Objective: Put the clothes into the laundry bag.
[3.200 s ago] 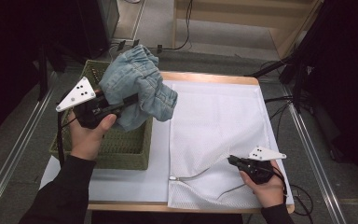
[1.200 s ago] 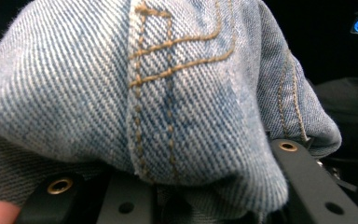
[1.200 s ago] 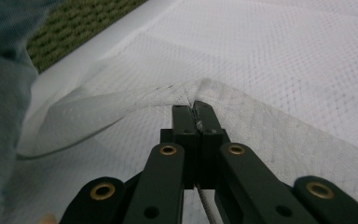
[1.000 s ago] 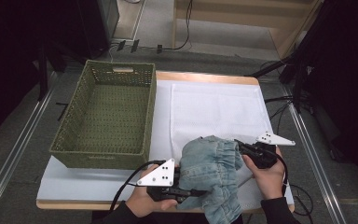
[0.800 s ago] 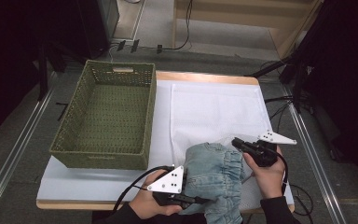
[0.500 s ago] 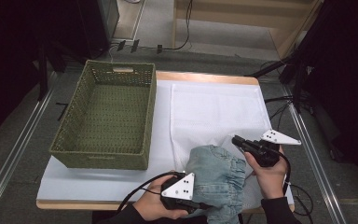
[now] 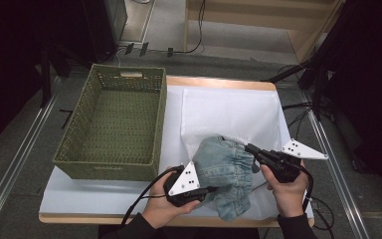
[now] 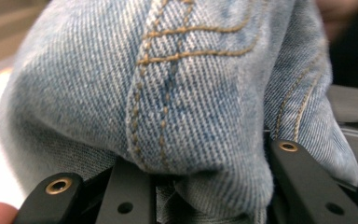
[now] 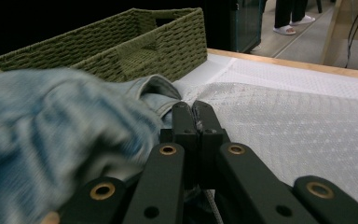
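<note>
A bunched light-blue denim garment (image 7: 226, 167) lies at the near end of a white mesh bag (image 7: 229, 109), its top tucked under the bag's raised edge. My left gripper (image 7: 209, 189) comes in from the near left and is shut on the denim. In the left gripper view the cloth (image 8: 177, 93) bulges between the jaws of that gripper (image 8: 209, 186). My right gripper (image 7: 250, 148) is to the right of the denim, jaws together on the bag's edge. The right gripper view shows the closed tips of the right gripper (image 9: 190, 109) on the mesh (image 9: 298, 130), with blurred denim (image 9: 51, 126) to their left.
A green woven basket (image 7: 109, 164) stands on the left half of the table; its wall (image 9: 121, 42) is behind the denim. A white sheet (image 7: 104, 196) covers the wooden table. The near table edge runs just below both hands. Cables trail on the floor at right.
The left gripper has carried the denim from over the basket to the bag's near end, then slid right. The right gripper has risen a little with the bag's edge.
</note>
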The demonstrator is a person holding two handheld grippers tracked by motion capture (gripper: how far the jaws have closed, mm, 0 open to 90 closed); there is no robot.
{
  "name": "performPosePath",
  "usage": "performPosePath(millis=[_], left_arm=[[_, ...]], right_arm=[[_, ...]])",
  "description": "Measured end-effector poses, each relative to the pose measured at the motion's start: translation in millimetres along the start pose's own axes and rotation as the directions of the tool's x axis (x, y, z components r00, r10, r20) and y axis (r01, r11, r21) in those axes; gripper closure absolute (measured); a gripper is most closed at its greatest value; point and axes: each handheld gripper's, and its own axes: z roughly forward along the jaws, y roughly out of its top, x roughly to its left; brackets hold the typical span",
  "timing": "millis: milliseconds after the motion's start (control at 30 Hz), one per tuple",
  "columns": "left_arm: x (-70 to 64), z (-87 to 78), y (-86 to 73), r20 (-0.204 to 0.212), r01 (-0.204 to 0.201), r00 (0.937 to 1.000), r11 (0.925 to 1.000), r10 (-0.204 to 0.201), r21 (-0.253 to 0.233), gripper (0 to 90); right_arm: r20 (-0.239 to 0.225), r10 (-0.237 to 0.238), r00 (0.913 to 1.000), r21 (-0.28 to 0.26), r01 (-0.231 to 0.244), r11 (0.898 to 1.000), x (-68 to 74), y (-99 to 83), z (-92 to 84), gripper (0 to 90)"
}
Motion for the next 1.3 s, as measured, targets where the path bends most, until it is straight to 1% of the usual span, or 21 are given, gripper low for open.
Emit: performPosePath(millis=[33, 67, 133, 233, 333, 400, 433, 500, 567, 633, 700, 867, 933, 967, 1033, 1133, 1167, 1200, 1233, 1267, 1300], left_arm=[[0.1, 3.6, -3.1, 0.005, 0.022, 0.9997, 0.9995, -0.022, 0.021, 66.2], [-0.1, 8.9, -6.7, 0.03, 0.043, 0.9985, 0.9979, -0.045, 0.048, 66.1], [-4.9, 18.6, -13.1, 0.063, 0.048, 0.9965, 0.9935, -0.055, 0.103, 65.2], [-10.0, 26.7, -17.9, 0.119, 0.06, 0.9901, 0.9914, -0.074, 0.116, 58.7], [-10.1, 25.3, -16.1, 0.146, 0.08, 0.9849, 0.9924, -0.093, 0.093, 41.0], [-8.4, 19.2, -13.7, 0.185, 0.108, 0.9756, 0.9922, -0.118, 0.062, 23.1], [-7.5, 15.6, -11.9, 0.212, 0.112, 0.9697, 0.9921, -0.121, 0.057, 17.9], [-7.0, 6.3, -7.1, 0.211, 0.095, 0.9725, 0.9951, -0.098, 0.027, 7.8], [-3.9, -2.4, -2.4, 0.242, 0.111, 0.9645, 0.9938, -0.106, -0.007, 2.2], [1.2, -10.5, 2.1, 0.225, 0.133, 0.9672, 0.9898, -0.118, -0.052, 0.0], [7.6, -15.2, 6.5, 0.2, 0.168, 0.9686, 0.9818, -0.148, -0.088, 0.0], [18.5, -26.7, 18.6, 0.153, 0.176, 0.9766, 0.9704, -0.151, -0.165, 0.0], [23.6, -29.4, 23.0, 0.137, 0.196, 0.9752, 0.965, -0.174, -0.174, 0.0], [27.4, -27.4, 25.1, 0.123, 0.226, 0.9705, 0.9615, -0.208, -0.157, 0.0], [33.5, -15.2, 24.6, 0.096, 0.28, 0.957, 0.9576, -0.274, -0.066, 0.7], [36.8, 6.7, 17.7, 0.118, 0.304, 0.9453, 0.9525, -0.304, 0.021, 2.4], [37.0, 14.6, 15.4, 0.125, 0.317, 0.9384, 0.9465, -0.322, 0.058, 1.9], [37.3, 22.1, 12.9, 0.14, 0.338, 0.9266, 0.9362, -0.349, 0.095, 0.8], [37.8, 29.2, 10.2, 0.155, 0.37, 0.9083, 0.9189, -0.389, 0.136, 0.0], [38.4, 36.7, 6.8, 0.192, 0.406, 0.8808, 0.8991, -0.433, 0.163, 0.0], [37.9, 41.8, 4.3, 0.217, 0.421, 0.8634, 0.8875, -0.455, 0.187, 0.0]], right_arm=[[-0.001, -0.004, 1.0, 0.005, 0.004, 1.0, 1.6, -0.9, 0.9, 90.0], [0.001, -0.004, 1.0, 0.013, 0.004, 1.0, 2.2, -2.4, 1.9, 90.0], [0.007, 0.011, 0.9999, 0.029, -0.011, 1.0, 1.4, -7.0, 3.9, 90.0], [-0.002, 0.029, 0.9996, 0.046, -0.029, 0.999, -0.7, -14.0, 6.6, 90.0], [0.012, 0.015, 0.9998, 0.064, -0.016, 0.998, 0.2, -18.2, 7.5, 90.0], [0.023, 0.008, 0.9997, 0.071, -0.01, 0.997, 0.1, -20.2, 7.4, 90.0], [0.027, 0.007, 0.9996, 0.073, -0.008, 0.997, -0.6, -20.9, 7.0, 90.0], [0.03, 0.013, 0.9995, 0.07, -0.015, 0.997, -2.8, -22.0, 5.8, 90.0], [0.035, 0.014, 0.9993, 0.068, -0.017, 0.998, -4.4, -22.5, 4.9, 90.0], [0.042, 0.012, 0.9991, 0.07, -0.015, 0.997, -5.2, -22.8, 4.2, 90.0], [0.047, 0.003, 0.9989, 0.075, -0.007, 0.997, -5.3, -23.2, 4.9, 90.0], [0.053, -0.004, 0.9986, 0.076, 0.0, 0.997, -4.9, -22.8, 5.3, 90.0], [0.052, 0.001, 0.9987, 0.074, -0.004, 0.997, -5.4, -22.6, 4.7, 90.0], [0.052, 0.0, 0.9987, 0.073, -0.004, 0.997, -5.7, -22.6, 4.6, 90.0], [0.054, 0.003, 0.9985, 0.074, -0.007, 0.997, -6.1, -22.8, 4.7, 90.0], [0.051, -0.002, 0.9987, 0.075, -0.002, 0.997, -5.0, -22.3, 5.1, 90.0], [0.049, -0.004, 0.9988, 0.074, 0.001, 0.997, -4.6, -22.1, 5.2, 90.0], [0.047, -0.009, 0.9988, 0.075, 0.005, 0.997, -4.2, -21.9, 5.3, 90.0], [0.045, -0.011, 0.9989, 0.075, 0.008, 0.997, -4.1, -21.9, 5.2, 90.0], [0.044, -0.009, 0.999, 0.075, 0.006, 0.997, -4.2, -22.0, 5.2, 90.0], [0.044, -0.008, 0.999, 0.076, 0.005, 0.997, -4.5, -22.2, 5.3, 90.0]])
